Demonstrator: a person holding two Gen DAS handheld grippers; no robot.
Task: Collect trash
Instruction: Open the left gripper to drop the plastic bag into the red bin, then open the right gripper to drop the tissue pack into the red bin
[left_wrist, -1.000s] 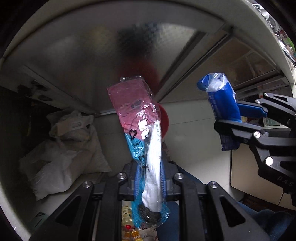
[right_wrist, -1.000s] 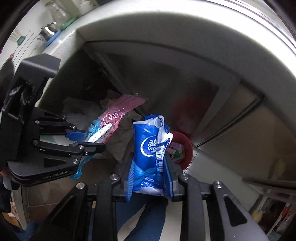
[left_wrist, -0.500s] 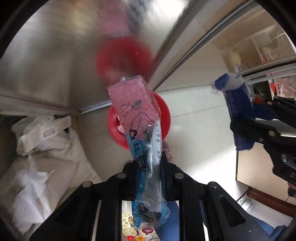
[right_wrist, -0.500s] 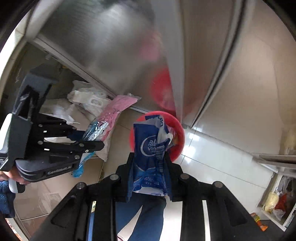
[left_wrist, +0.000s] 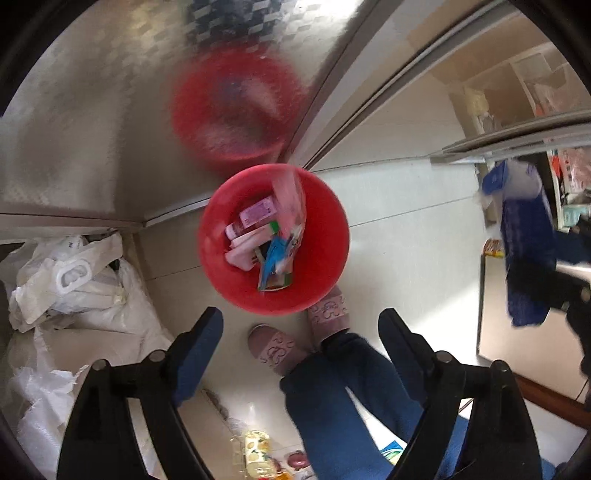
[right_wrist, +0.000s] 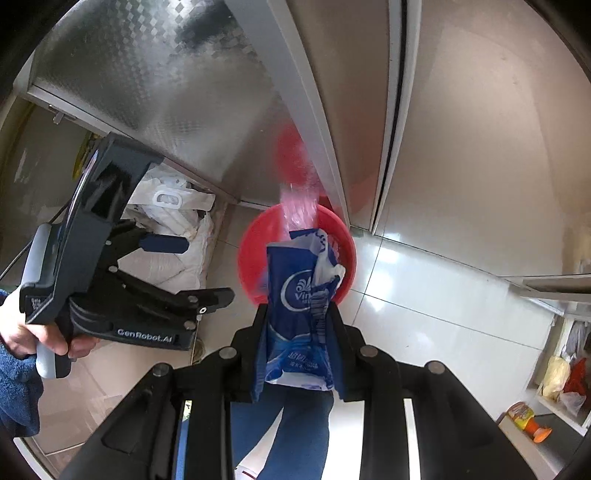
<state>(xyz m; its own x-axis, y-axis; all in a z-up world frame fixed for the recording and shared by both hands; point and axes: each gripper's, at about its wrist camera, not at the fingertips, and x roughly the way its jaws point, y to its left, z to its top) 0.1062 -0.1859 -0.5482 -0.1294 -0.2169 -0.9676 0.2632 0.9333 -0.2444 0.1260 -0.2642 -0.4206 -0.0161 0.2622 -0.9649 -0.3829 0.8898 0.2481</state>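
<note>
**Pink wrapper dropping into the red bin, blue pack next in line**

The left gripper (left_wrist: 299, 328) has just been opening; its jaws now stand spread wide with nothing between them, and the crinkly pink-and-blue clear plastic wrapper (left_wrist: 286, 221) it was carrying is blurred in mid-fall over the round red plastic bin (left_wrist: 325, 254) on the tiled floor. The bin already holds a small pink-labelled bottle (left_wrist: 256, 214) and a few pale tubes. The wrapper looks feather-light and floppy, so I'd expect it to flutter rather than drop straight.

The right gripper (right_wrist: 297, 332) is pinching a crumpled blue-and-white plastic tissue pack (right_wrist: 299, 310), pads pressed on its lower half while the torn top flops loose above, in front of the bin's rim. The pack seems empty or nearly so: soft, slick film that could slide out of a loose pinch, but nothing fragile. Holding it low across the bunched middle, as now, seems the sound place.

Writing: the pack shows a swirl logo and letters beginning "Vin", with Chinese characters lower down that I can't read. The left gripper's body reads "GenRobot.AI". White plastic sacks (left_wrist: 85, 280) slump against the steel cabinet beside the bin.
</note>
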